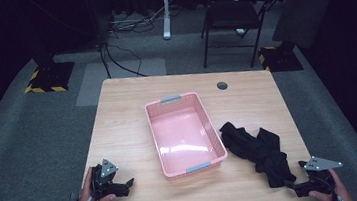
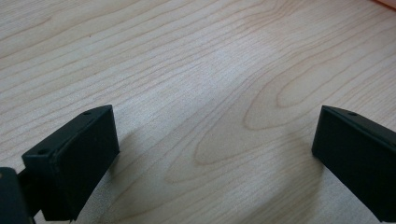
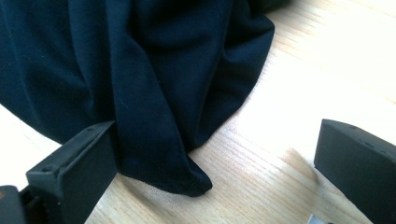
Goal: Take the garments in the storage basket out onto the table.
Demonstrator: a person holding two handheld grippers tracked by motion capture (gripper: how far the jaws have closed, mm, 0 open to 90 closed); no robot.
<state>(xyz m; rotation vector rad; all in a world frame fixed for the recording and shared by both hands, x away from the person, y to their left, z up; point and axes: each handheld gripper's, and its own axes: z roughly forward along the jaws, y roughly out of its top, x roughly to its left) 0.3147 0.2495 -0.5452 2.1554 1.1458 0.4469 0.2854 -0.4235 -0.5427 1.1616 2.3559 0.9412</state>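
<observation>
The black cloth [image 1: 258, 151] lies crumpled on the table [image 1: 129, 131], right of the pink basket [image 1: 185, 132]. The right gripper [image 3: 215, 163] is held wide apart with a hemmed corner of the cloth between its jaws, unpinched; the left gripper [image 2: 215, 154] is spread over bare wood. If the jaws are closed on that thin corner alone, it may slip free or the bulk may drag.

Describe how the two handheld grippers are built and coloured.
Both the left gripper and the right gripper are black, each topped by a grey three-cornered plate with small holes. Each has two blocky black jaws with screw holes, and a dark cable trails from each.
</observation>
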